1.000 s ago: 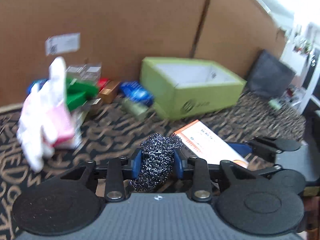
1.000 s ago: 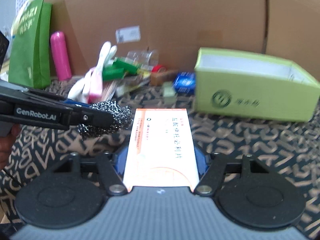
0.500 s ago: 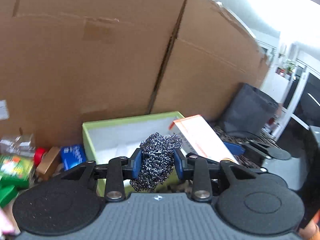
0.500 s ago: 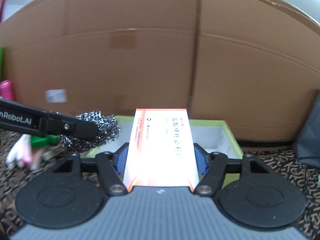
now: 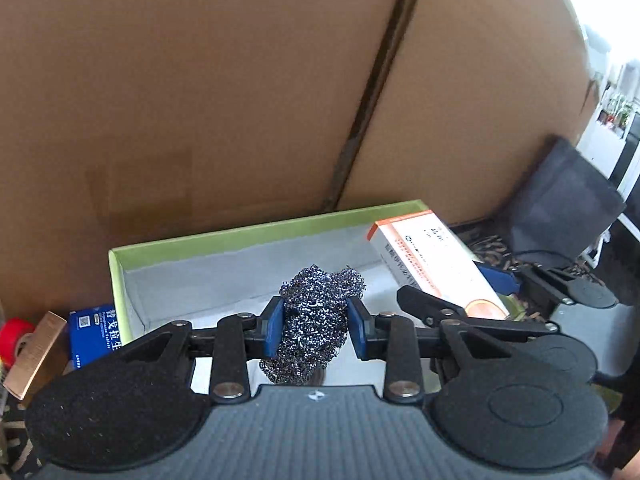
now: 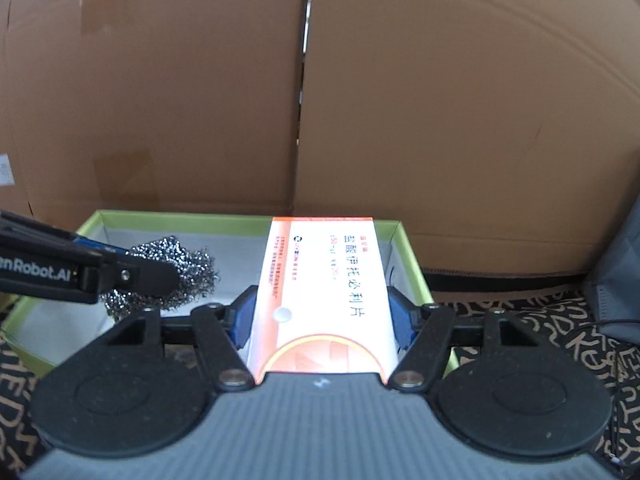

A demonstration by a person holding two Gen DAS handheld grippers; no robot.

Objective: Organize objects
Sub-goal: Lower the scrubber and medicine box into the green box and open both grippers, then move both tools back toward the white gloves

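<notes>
A steel wool scouring ball (image 5: 318, 320) is pinched between the blue pads of the left gripper (image 5: 316, 330), which is held over the open green box (image 5: 256, 236), above its white inside near the front wall. A white and orange medicine carton (image 6: 324, 296) is clamped lengthwise between the pads of the right gripper (image 6: 322, 320), with its far end reaching over the right part of the same box, close to the back rim. In the right wrist view the left gripper's finger (image 6: 132, 278) is seen from the side, with the scouring ball against it. The box is set against a brown cardboard wall (image 5: 200, 100) on a dark patterned cloth (image 6: 520, 320). Beyond the box's left wall, a small blue packet (image 5: 94, 332), a tan carton (image 5: 36, 354) and a red roll (image 5: 14, 332) are seen on the cloth.
</notes>
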